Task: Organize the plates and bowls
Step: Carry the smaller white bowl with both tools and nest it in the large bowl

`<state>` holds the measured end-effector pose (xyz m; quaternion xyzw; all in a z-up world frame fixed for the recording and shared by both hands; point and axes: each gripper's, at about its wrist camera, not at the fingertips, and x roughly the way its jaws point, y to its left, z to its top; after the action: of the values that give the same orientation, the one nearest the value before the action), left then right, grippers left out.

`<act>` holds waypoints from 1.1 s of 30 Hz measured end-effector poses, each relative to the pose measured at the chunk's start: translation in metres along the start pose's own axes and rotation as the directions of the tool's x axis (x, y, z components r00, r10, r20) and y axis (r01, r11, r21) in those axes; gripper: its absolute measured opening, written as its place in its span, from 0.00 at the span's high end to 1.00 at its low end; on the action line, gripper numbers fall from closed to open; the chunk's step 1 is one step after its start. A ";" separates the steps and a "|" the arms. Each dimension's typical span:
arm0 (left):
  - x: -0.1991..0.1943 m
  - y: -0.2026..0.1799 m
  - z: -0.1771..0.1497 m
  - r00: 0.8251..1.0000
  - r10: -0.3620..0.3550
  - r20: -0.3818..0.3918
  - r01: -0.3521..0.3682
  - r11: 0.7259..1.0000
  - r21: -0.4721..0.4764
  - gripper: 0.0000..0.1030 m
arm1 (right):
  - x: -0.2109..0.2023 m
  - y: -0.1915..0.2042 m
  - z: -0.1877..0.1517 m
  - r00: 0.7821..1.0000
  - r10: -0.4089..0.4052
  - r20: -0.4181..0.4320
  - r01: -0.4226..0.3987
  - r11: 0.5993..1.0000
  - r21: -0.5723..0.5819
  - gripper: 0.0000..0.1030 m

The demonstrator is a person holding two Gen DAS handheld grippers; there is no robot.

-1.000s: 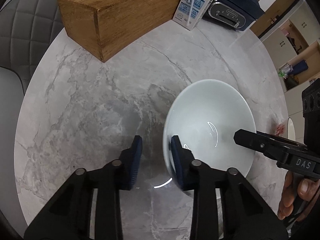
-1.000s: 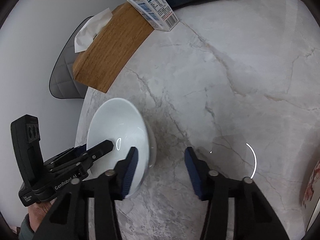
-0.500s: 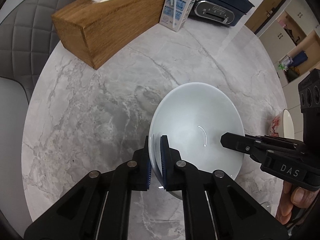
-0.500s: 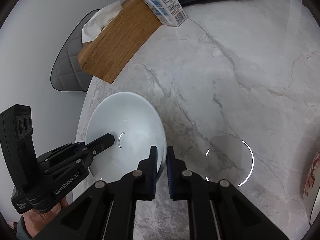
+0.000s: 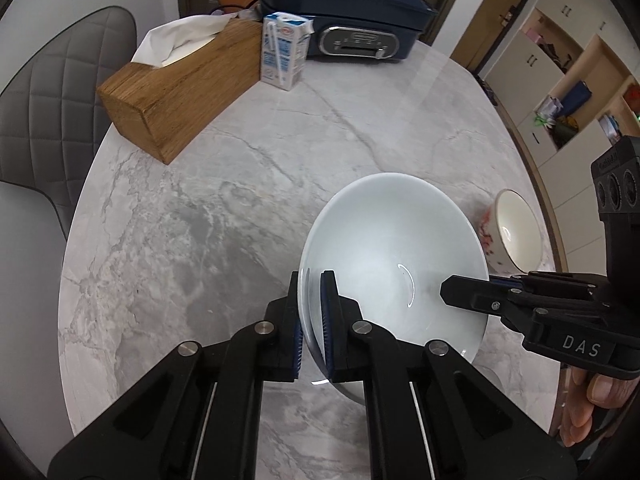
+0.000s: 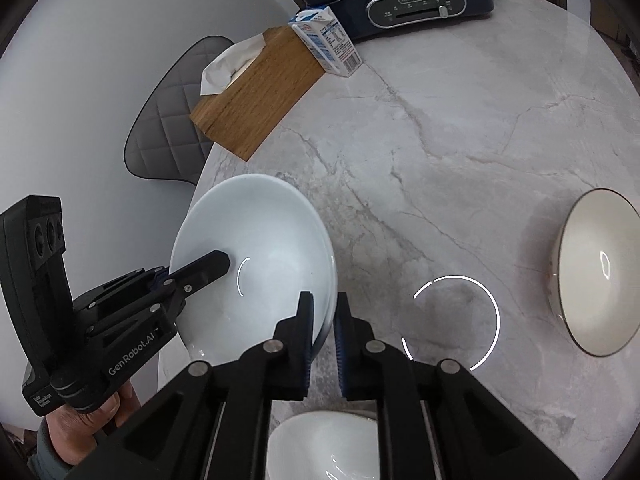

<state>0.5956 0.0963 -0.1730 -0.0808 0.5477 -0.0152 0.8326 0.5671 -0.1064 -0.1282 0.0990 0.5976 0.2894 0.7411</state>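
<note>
A wide white bowl [image 5: 392,240] hangs above the marble table [image 5: 200,240], held by its rim from two sides. My left gripper [image 5: 312,282] is shut on the bowl's near left rim, with one pad inside and one outside. In the right wrist view my right gripper [image 6: 324,300] is shut on the opposite rim of the same bowl [image 6: 256,248]. Each gripper shows in the other's view: the right gripper [image 5: 454,296] reaching in from the right, the left gripper [image 6: 216,266] from the left. A hand holds each tool.
A small bowl with red marks [image 5: 516,236] stands near the right table edge. A cream bowl with a dark rim [image 6: 596,276] sits at the right, another white bowl [image 6: 320,448] below my right gripper. Wooden tissue box [image 5: 180,96], milk carton [image 5: 284,52], blue appliance [image 5: 352,12] and grey chair [image 5: 52,92] lie beyond.
Both grippers went from open beside the bowl to shut on its rim. The bowl has since risen off the table with both of them, and more of the table shows.
</note>
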 end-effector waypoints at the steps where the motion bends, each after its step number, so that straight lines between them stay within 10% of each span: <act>1: -0.003 -0.005 -0.004 1.000 -0.005 0.000 0.005 1.000 0.002 0.94 | -0.006 -0.001 -0.005 1.000 -0.005 0.002 0.005 1.000 0.000 0.88; 33: -0.022 -0.089 -0.157 0.993 -0.031 -0.114 0.039 0.997 0.070 0.94 | -0.045 -0.039 -0.167 0.998 -0.063 -0.027 0.065 0.995 0.069 0.88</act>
<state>0.4490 -0.0074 -0.2008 -0.0592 0.5914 -0.0543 0.8024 0.4161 -0.1958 -0.1542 0.1020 0.6195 0.2455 0.7386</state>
